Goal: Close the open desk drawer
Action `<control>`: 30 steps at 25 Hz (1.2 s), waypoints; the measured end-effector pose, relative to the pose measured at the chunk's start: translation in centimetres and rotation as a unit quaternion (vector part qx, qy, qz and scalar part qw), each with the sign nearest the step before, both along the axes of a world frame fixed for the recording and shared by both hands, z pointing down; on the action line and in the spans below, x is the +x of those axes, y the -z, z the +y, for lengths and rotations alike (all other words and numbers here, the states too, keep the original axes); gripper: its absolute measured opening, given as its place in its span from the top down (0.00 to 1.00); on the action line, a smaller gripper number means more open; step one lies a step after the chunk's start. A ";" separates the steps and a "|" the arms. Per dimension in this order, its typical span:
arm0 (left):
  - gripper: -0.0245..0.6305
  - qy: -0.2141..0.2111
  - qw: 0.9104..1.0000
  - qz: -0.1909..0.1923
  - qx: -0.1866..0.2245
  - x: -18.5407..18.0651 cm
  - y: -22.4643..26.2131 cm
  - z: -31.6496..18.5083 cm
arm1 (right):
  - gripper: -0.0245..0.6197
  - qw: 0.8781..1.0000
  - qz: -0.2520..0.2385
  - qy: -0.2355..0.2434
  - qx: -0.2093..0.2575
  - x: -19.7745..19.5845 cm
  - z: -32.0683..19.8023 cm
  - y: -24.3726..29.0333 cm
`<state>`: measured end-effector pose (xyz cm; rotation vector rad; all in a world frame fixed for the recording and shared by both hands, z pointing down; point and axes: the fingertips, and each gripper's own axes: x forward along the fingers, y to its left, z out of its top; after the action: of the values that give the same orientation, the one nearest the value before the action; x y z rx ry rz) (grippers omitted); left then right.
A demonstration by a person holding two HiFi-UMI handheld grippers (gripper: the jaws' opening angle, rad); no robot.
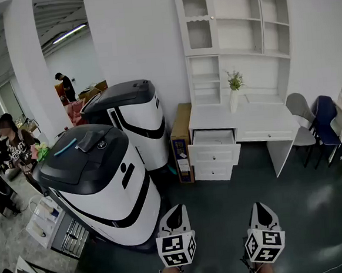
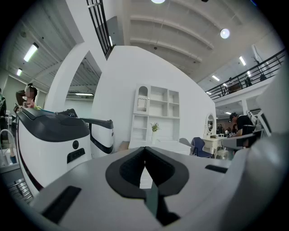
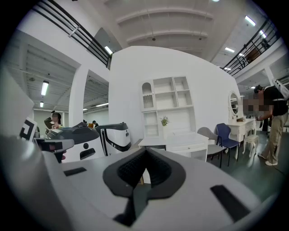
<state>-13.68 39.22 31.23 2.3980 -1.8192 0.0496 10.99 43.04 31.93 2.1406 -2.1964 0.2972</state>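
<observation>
A white desk point(image 1: 258, 120) with a shelf hutch stands against the far wall. Its top left drawer point(image 1: 213, 139) is pulled out, above two closed drawer fronts. Both grippers are held low in the head view, well short of the desk and pointing toward it. My left gripper point(image 1: 176, 209) is shut with nothing between its jaws, and my right gripper point(image 1: 259, 205) is shut and empty too. The left gripper view shows its gripper point(image 2: 144, 151) closed, with the desk point(image 2: 169, 145) small beyond it. In the right gripper view its gripper point(image 3: 145, 152) is closed in front of the desk point(image 3: 183, 139).
Two large white-and-black machines point(image 1: 107, 182) point(image 1: 135, 115) stand left of the desk, with a cardboard box point(image 1: 182, 139) between them and the drawers. A grey chair point(image 1: 300, 114) and a blue chair point(image 1: 326, 118) sit at the desk's right. A vase with a plant point(image 1: 234, 95) is on the desk. People stand at far left; another person point(image 3: 272, 122) at right.
</observation>
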 end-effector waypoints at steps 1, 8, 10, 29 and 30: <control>0.94 0.000 1.000 0.000 0.000 0.0 -0.1 0.0 | 0.96 1.000 0.000 0.000 0.000 -0.1 0.0 -0.1; 0.94 0.000 1.000 -0.001 -0.005 0.2 -0.4 -0.2 | 0.96 1.000 -0.007 0.002 0.002 0.1 -0.2 -0.3; 0.94 0.000 1.000 -0.001 -0.007 0.3 -0.6 -0.4 | 0.95 1.000 -0.013 -0.003 0.006 0.3 -0.5 -0.4; 0.94 0.029 0.999 -0.007 -0.019 1.2 -1.8 -3.5 | 0.77 1.000 -0.023 0.009 -0.011 2.5 -4.5 -1.7; 0.93 0.029 0.999 -0.009 -0.020 1.4 -1.8 -3.7 | 0.77 1.000 -0.025 0.008 -0.011 2.9 -4.8 -1.8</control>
<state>-12.25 35.57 33.03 2.3243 -1.8746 0.1002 13.84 38.26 33.69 2.1273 -2.2238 0.3768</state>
